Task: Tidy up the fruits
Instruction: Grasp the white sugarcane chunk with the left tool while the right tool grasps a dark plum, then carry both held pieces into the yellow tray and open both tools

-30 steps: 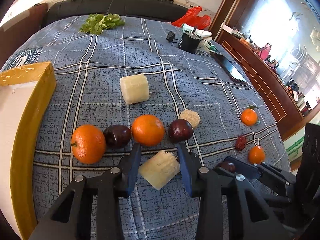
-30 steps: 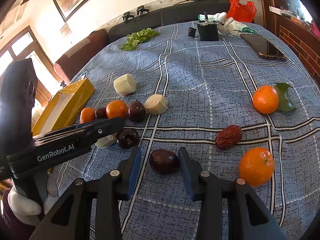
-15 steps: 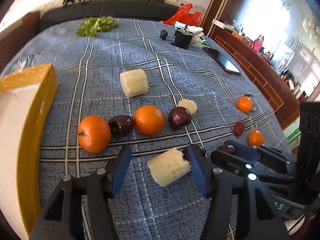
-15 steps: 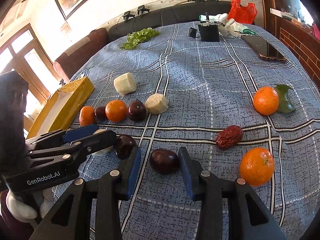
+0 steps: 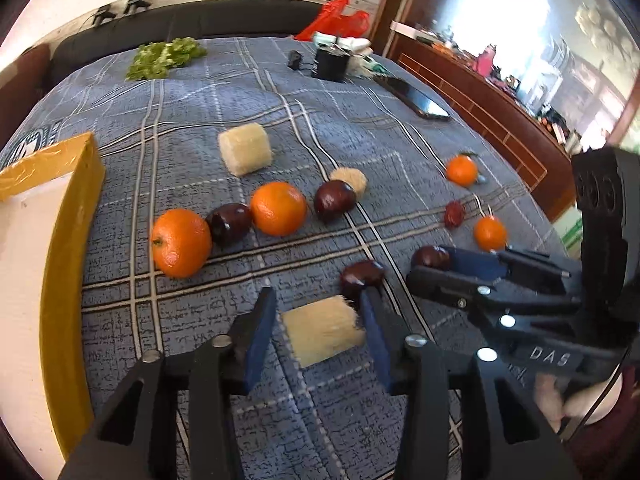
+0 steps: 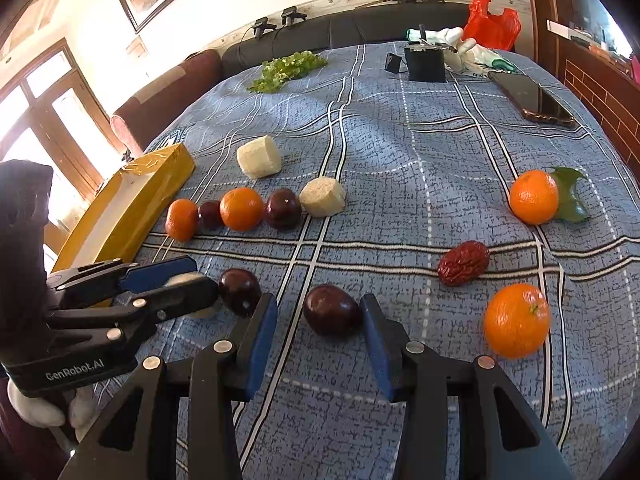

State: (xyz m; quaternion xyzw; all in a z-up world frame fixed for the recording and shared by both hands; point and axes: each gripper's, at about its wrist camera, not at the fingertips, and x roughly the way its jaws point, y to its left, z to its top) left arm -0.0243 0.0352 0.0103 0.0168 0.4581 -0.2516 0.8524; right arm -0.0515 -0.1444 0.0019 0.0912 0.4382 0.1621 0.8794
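My left gripper (image 5: 320, 320) straddles a pale sugarcane chunk (image 5: 322, 330) lying on the blue plaid cloth. Its jaws are closing, with a gap still on the left side. A dark plum (image 5: 362, 278) sits just beyond its right finger. My right gripper (image 6: 318, 328) has a dark plum (image 6: 331, 310) between its jaws, which are opening; the left pad stands clear of it. Farther back runs a row of an orange (image 6: 182, 219), a plum (image 6: 210, 214), an orange (image 6: 241, 208), a plum (image 6: 283, 209) and a sugarcane piece (image 6: 323, 196).
A yellow box (image 6: 132, 200) lies at the left edge. To the right are a red date (image 6: 463, 263), an orange (image 6: 516, 320) and an orange with a leaf (image 6: 534, 197). Another sugarcane chunk (image 6: 259, 157), greens (image 6: 288, 70), a phone (image 6: 532, 98) and a black container (image 6: 425, 63) sit farther back.
The left gripper let go of the sugarcane chunk, spread wide, then narrowed again around it while shifting and rolling a little. The right jaws widened slightly around the plum.
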